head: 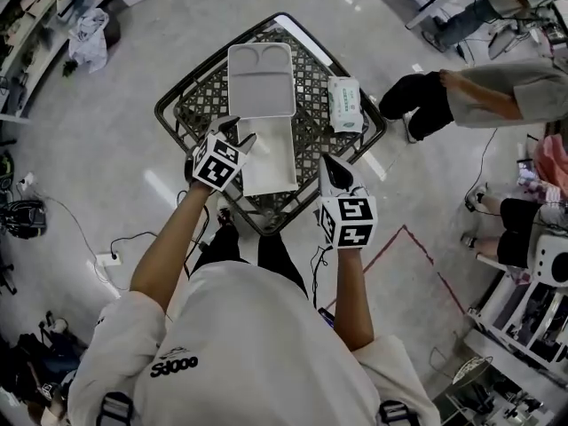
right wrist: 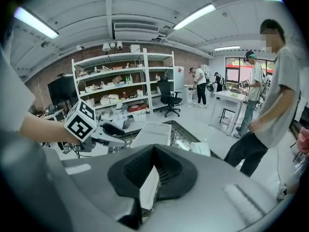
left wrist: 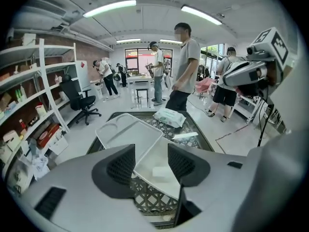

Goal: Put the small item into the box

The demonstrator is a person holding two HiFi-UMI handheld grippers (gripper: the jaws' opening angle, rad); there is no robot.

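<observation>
- Black mesh worktop (head: 177,105), white box (head: 266,162) at 12 o'clock, small item (left wrist: 161,170) inside.
- My left fingers (left wrist: 120,166) are apart, my right fingers (right wrist: 137,168) together, both empty.
- Bumping the box could spill it.

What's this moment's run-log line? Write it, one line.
item: in box | lid: open | left gripper: jaws open, empty | right gripper: jaws shut, empty

A pale, glossy floor (head: 106,176) carries a red tape line (head: 417,238). White shelving (right wrist: 120,76) stands against a brick wall (right wrist: 43,83) (boxes crowd its shelves), with a black office chair (left wrist: 79,98) nearby. Ceiling strip lights (left wrist: 110,7) glow, and windows (left wrist: 140,57) brighten the far end.
</observation>
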